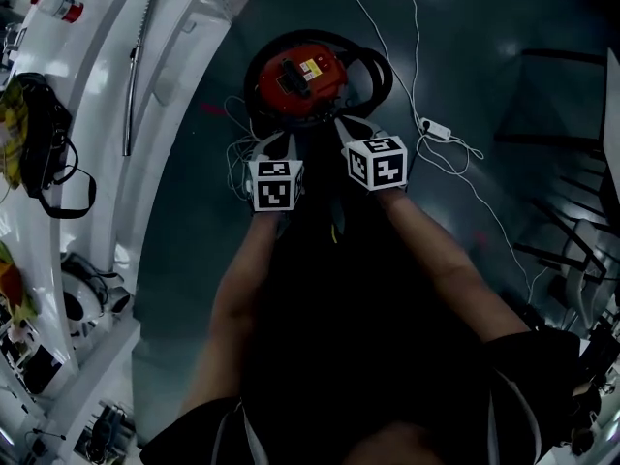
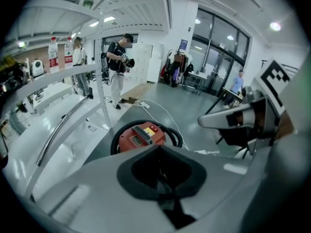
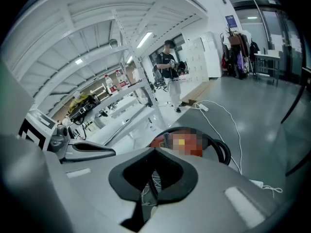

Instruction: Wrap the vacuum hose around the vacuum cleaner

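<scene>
One red vacuum cleaner (image 1: 300,80) stands upright on the dark grey floor (image 1: 484,27), just ahead of the person's two outstretched arms. Seen from above its body is nearly round, so it has no clear long axis. The dark ribbed strip on its top, in the left gripper view, slants from far left to near right. The black hose (image 1: 380,71) lies in a ring round the body, close against the far side and bulging out as a wider loop on the person's right.

Just short of the cleaner are both tools. The left gripper (image 1: 269,148) and the right gripper (image 1: 351,127) sit side by side, angled down toward the cleaner's near edge and not touching it. Each has its jaws pressed together with nothing between them.

A thin white cable (image 1: 426,66) runs across the floor past the cleaner's right side to a small white power block (image 1: 436,129). To the left curves a white bench (image 1: 179,85) with a long metal tube (image 1: 136,76) lying along it. Farther off, a person (image 2: 118,64) stands beyond the shelving.
</scene>
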A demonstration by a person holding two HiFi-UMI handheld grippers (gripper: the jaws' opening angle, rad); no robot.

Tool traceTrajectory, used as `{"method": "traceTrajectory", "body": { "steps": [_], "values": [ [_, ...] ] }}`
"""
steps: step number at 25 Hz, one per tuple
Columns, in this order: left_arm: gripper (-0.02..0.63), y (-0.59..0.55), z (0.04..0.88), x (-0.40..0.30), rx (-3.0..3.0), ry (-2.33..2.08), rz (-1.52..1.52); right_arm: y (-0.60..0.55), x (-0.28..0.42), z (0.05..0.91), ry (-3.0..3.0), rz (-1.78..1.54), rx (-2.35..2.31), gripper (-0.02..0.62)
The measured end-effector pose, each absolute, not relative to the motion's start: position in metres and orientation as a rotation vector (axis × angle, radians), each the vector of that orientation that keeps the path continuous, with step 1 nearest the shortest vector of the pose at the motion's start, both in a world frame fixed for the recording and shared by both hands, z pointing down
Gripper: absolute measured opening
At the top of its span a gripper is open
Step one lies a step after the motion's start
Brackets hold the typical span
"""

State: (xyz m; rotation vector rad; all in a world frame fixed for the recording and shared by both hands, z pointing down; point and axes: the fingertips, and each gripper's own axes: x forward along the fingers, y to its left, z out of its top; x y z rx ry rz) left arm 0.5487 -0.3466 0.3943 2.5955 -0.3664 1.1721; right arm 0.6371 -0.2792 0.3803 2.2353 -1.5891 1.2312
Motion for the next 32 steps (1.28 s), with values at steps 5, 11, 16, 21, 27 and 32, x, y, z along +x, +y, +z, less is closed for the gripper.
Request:
{"method": "traceTrajectory", "body": {
  "steps": [5, 11, 16, 21, 27, 32],
  "values": [
    [0.008, -0.349, 0.383, 0.527, 2.577, -0.388, 1.143, -0.264, 0.613, 0.388, -1.502, 1.326, 2.195, -0.005],
    [0.008, -0.349, 0.376, 0.514, 2.563, -0.383, 1.08, -0.261, 0.592, 0.386, -1.486, 1.31, 2.134, -0.006],
    [0.008, -0.343, 0.373, 0.516, 2.573, -0.342, 1.082, -0.264, 0.585, 0.38, -1.491, 1.282, 2.132, -0.006],
    [0.009, -0.341, 0.369, 0.522, 2.59, -0.321, 1.069, -0.266, 0.584, 0.377, -1.498, 1.267, 2.141, -0.006],
    [0.009, -0.343, 0.371, 0.525, 2.579, -0.326, 1.072, -0.267, 0.588, 0.376, -1.503, 1.262, 2.148, -0.006],
    [0.009, -0.344, 0.368, 0.534, 2.585, -0.33, 1.047, -0.273, 0.597, 0.372, -1.511, 1.232, 2.164, -0.005]
  ]
}}
